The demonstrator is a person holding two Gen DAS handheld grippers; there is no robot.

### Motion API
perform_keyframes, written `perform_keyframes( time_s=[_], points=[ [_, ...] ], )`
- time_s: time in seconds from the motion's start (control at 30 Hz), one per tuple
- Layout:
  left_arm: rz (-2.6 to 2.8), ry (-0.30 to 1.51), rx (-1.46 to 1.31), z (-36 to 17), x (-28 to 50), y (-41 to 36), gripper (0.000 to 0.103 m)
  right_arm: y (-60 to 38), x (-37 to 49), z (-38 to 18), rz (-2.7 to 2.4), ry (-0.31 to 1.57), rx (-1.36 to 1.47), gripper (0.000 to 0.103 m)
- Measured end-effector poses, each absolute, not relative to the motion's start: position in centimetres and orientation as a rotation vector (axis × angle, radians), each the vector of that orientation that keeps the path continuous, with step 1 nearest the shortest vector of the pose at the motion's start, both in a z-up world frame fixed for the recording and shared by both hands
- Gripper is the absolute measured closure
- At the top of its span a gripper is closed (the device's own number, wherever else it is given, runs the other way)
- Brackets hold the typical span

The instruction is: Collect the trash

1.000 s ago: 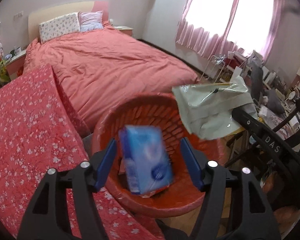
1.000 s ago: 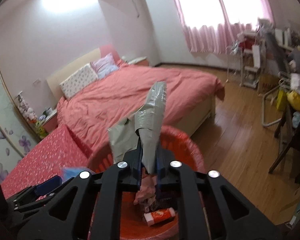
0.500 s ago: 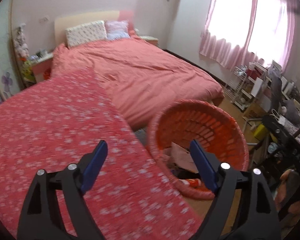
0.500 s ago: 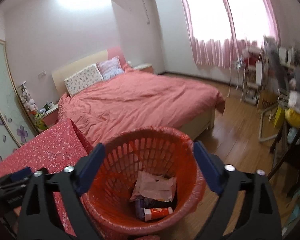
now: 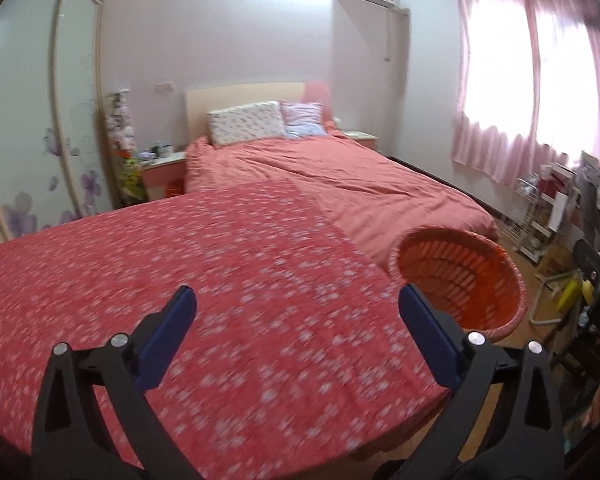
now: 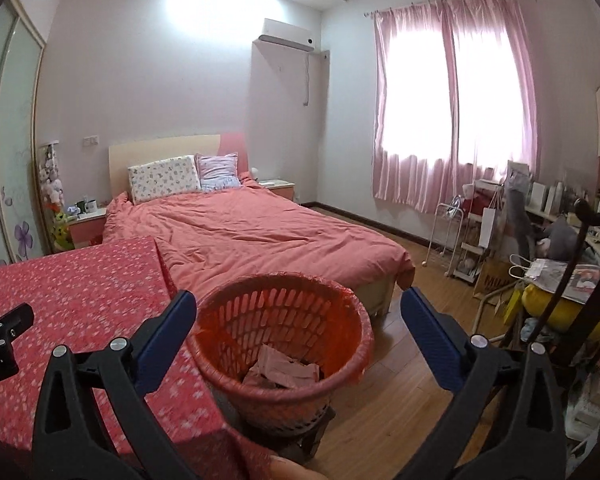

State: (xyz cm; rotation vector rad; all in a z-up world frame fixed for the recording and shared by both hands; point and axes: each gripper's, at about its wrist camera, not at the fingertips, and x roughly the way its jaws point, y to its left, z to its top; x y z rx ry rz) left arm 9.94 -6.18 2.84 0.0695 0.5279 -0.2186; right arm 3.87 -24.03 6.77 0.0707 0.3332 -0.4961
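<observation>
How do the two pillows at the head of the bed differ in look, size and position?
The left pillow is cream with a small scattered print; the right pillow is pale pink and looks striped. The left pillow is wider, the right pillow narrower. The left pillow partly overlaps the right pillow. Both lean against the headboard.

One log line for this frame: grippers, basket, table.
left gripper: opening, empty | right gripper: opening, empty | orange basket: holds trash, beside floral table

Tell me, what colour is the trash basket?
The trash basket is orange-red plastic with slotted sides; the right wrist view shows it best.
</observation>
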Motion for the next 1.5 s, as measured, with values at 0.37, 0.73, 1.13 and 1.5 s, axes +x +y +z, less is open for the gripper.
perform_keyframes(
  time_s=[0.37, 0.73, 1.13, 1.5],
  points=[
    [-0.053, 0.491, 0.021, 1.3, 3.7, -1.9, 0.004, -21.0, 1.1, 5.1, -0.488, 0.331, 0.11, 0.002],
    [-0.028, 0.526, -0.024, -0.2, 1.4, -0.6, 0.004, -19.5, 0.1, 3.7, -0.469, 0.396, 0.099, 0.002],
    [-0.017, 0.563, -0.05, -1.2, 0.7, -0.1, 0.004, -18.7, -0.2, 2.4, -0.461, 0.452, 0.109, 0.002],
    [-0.011, 0.58, -0.043, -1.7, 0.8, -0.5, 0.004, -18.7, -0.2, 2.2, -0.524, 0.458, 0.081, 0.002]
  ],
)
